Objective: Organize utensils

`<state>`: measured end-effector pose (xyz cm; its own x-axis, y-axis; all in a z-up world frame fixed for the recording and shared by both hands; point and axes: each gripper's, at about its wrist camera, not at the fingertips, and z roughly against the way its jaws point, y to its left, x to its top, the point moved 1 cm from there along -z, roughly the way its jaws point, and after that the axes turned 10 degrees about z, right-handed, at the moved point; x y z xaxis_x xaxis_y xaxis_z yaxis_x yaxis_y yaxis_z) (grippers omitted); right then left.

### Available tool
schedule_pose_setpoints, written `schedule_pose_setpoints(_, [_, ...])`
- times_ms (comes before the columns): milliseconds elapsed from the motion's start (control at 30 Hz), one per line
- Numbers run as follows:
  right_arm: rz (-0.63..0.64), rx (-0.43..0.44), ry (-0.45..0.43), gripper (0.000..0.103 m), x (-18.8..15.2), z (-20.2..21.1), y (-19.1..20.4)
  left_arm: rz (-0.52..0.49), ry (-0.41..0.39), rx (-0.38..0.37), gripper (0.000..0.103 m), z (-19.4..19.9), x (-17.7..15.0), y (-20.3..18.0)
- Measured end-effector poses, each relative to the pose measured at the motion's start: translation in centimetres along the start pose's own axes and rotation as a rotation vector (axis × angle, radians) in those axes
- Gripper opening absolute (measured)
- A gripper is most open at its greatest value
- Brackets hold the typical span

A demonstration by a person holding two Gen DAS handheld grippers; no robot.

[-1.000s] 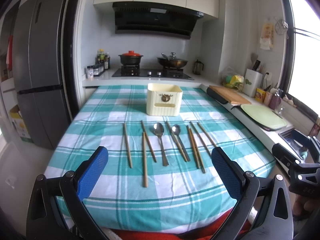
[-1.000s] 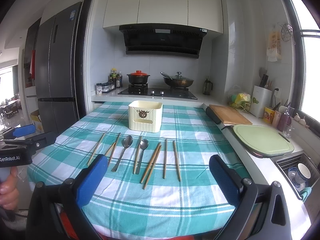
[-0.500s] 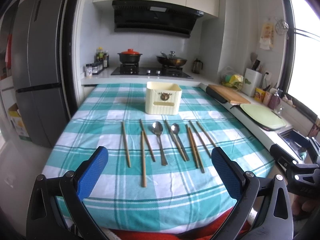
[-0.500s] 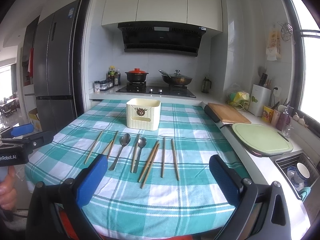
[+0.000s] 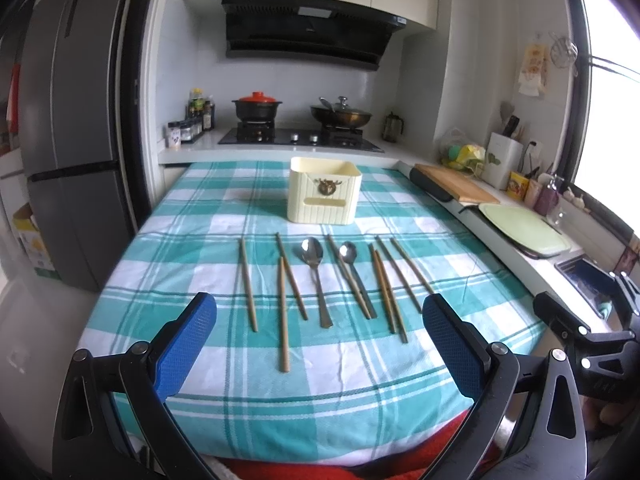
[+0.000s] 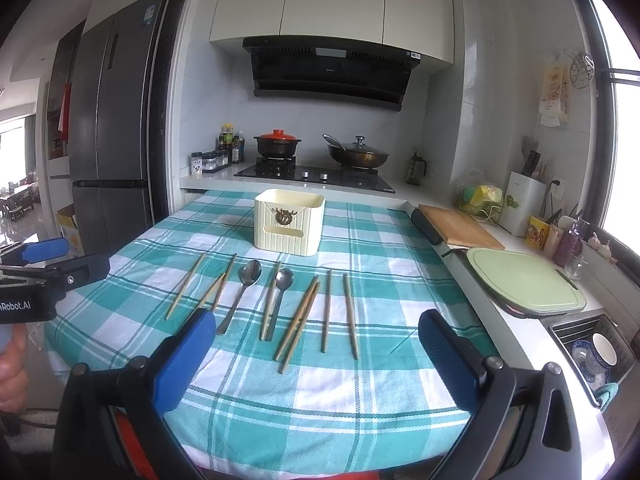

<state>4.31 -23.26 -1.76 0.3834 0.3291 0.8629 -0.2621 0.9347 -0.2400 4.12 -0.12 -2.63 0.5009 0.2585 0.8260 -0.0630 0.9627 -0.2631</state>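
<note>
On a teal checked tablecloth (image 5: 192,240) lie several wooden chopsticks (image 5: 283,312) (image 6: 298,322) and two metal spoons (image 5: 316,272) (image 6: 242,292) in a row. Behind them stands a cream utensil holder (image 5: 324,196) (image 6: 289,222), upright and apart from the row. My left gripper (image 5: 318,344) hangs open above the near table edge, nothing between its blue pads (image 5: 186,344). My right gripper (image 6: 316,360) is open too, above the near right part of the cloth. Each gripper also shows at the edge of the other's view.
A wooden board (image 6: 460,228) and a green cutting board (image 6: 524,280) lie on the counter to the right, with a sink (image 6: 592,348) nearer. A stove with pots (image 5: 296,120) is behind the table, a grey fridge (image 5: 68,120) to the left.
Both views have drifted slightly; the utensils and holder lie as before. Both grippers stay open and hold nothing.
</note>
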Motion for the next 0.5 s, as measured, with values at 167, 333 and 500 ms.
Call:
schedule_pose_setpoints(167, [-0.011,-0.001,0.010,0.103,-0.1,-0.3,-0.1,0.000,0.001,0.002,0.102,-0.3,0.0,0.1])
schedule_pose_setpoints(333, [-0.014,-0.002,0.016,0.103,0.0,-0.6,-0.1,-0.004,-0.001,0.001,0.102,-0.7,0.1,0.2])
schedule_pose_setpoints(500, [-0.012,0.004,0.028,0.103,0.0,-1.1,-0.1,0.002,0.009,0.000,0.102,-1.1,0.1,0.3])
